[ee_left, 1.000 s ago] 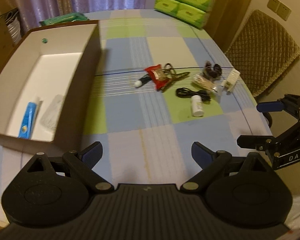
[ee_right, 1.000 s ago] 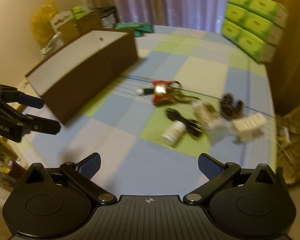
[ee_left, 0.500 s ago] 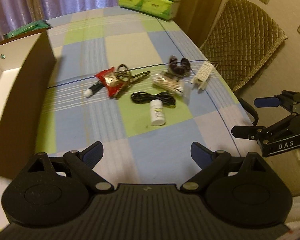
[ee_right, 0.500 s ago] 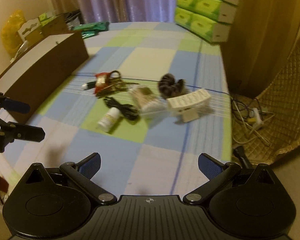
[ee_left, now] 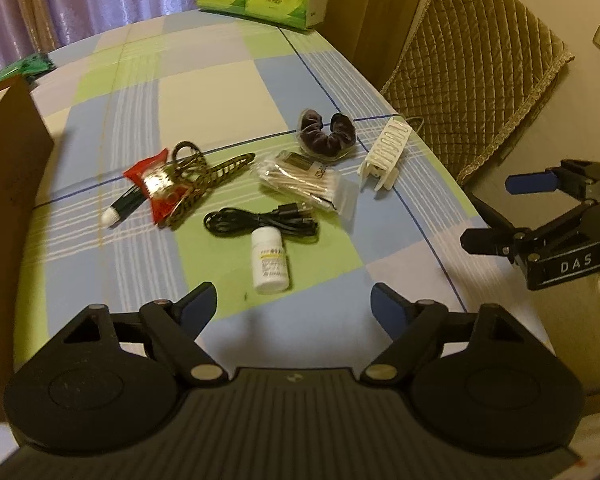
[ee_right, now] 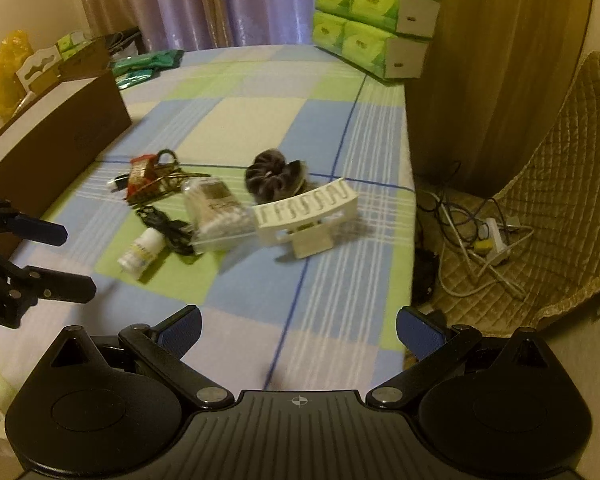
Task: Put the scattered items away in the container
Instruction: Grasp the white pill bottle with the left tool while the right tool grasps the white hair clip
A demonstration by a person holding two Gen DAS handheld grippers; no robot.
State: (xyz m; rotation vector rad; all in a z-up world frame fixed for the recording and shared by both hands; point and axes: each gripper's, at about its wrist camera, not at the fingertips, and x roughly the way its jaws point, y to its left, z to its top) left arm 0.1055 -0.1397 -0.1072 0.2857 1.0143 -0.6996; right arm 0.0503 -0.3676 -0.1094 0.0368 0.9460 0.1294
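Note:
Scattered on the checked tablecloth lie a white bottle [ee_left: 270, 266], a black cable [ee_left: 260, 222], a bag of cotton swabs [ee_left: 304, 182], a dark scrunchie [ee_left: 326, 138], a white plastic rack [ee_left: 386, 154], a red packet [ee_left: 156, 186] with a hair clip [ee_left: 208, 176], and a small tube [ee_left: 122, 206]. The brown box [ee_left: 8, 184] stands at the left. My left gripper [ee_left: 294, 300] is open just short of the bottle. My right gripper [ee_right: 299, 326] is open and empty, with the rack [ee_right: 308, 216] and scrunchie [ee_right: 272, 176] ahead of it.
Green tissue packs [ee_right: 372, 16] are stacked at the table's far right corner. A quilted chair [ee_left: 468, 72] stands past the right edge, with a power strip and cords [ee_right: 488, 248] on its seat. Green packets [ee_right: 148, 64] lie behind the box [ee_right: 60, 136].
Both grippers have swung right and come closer to the pile of items. The box has slid to the left edge of the left wrist view. Both stay open.

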